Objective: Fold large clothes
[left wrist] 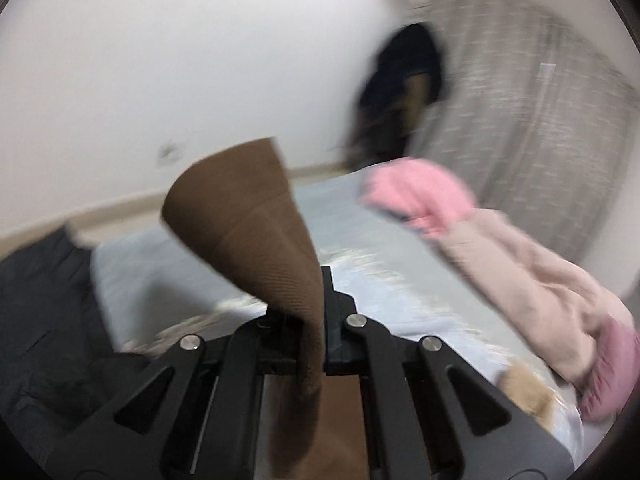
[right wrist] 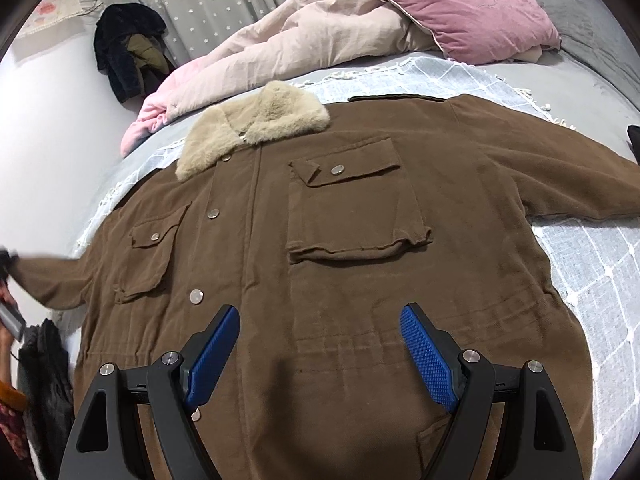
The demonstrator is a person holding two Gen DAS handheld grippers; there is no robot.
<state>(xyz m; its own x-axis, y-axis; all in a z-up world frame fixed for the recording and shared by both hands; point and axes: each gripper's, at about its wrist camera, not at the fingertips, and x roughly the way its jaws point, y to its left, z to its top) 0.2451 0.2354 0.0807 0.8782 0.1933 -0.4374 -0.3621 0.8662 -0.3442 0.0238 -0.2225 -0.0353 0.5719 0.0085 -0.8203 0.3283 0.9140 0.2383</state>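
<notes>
Brown jacket [right wrist: 320, 240] lies flat on the bed [right wrist: 600, 280]. My left gripper [left wrist: 316, 320] pinches its sleeve cuff [left wrist: 248, 216]; right gripper [right wrist: 320, 352] hovers wide, empty. I judge: carry cuff straight across the chest, untwisted.

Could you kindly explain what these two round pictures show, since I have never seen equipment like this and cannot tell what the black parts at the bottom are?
No robot here: a person holds hand-operated tongs in each hand, and a wide-angle camera on each looks forward along the fingers, hence the round, bent pictures.

The right wrist picture looks down on a bed with a brown jacket spread flat, buttoned, its fur collar at the far end. Beyond lie a pale quilt and a pink pillow. The right tongs stand open above the jacket, holding nothing.

The left wrist picture is blurred. The left tongs are shut on the jacket's sleeve, whose cuff stands up before the camera.
</notes>
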